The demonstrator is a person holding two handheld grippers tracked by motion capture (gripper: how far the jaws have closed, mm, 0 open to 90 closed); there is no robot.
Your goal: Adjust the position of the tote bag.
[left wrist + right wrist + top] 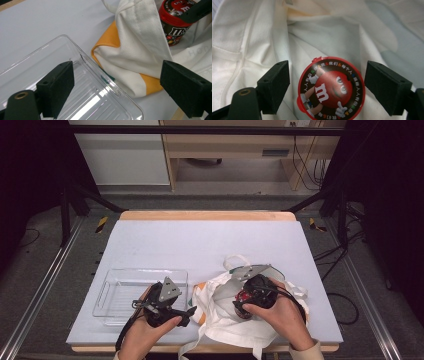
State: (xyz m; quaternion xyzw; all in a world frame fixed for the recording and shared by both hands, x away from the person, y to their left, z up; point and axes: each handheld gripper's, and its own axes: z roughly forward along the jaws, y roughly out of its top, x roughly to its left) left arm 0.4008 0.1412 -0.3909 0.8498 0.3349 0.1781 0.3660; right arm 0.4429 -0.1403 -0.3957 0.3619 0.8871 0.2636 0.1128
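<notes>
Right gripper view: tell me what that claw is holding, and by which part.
Nothing is held. The right claw is open, its pads standing apart on either side of the red candy jar inside the white tote bag.

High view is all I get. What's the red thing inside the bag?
Observer: A candy tub with a red lid and a cartoon candy face on it.
Operator: Is the right gripper squeezing it?
Observer: No. The right gripper has its jaws open on either side of the lid, not touching.
Operator: And the left gripper, is it holding the bag?
Observer: No. The left gripper is open, with one jaw over the clear tray and the other by the bag.
</notes>
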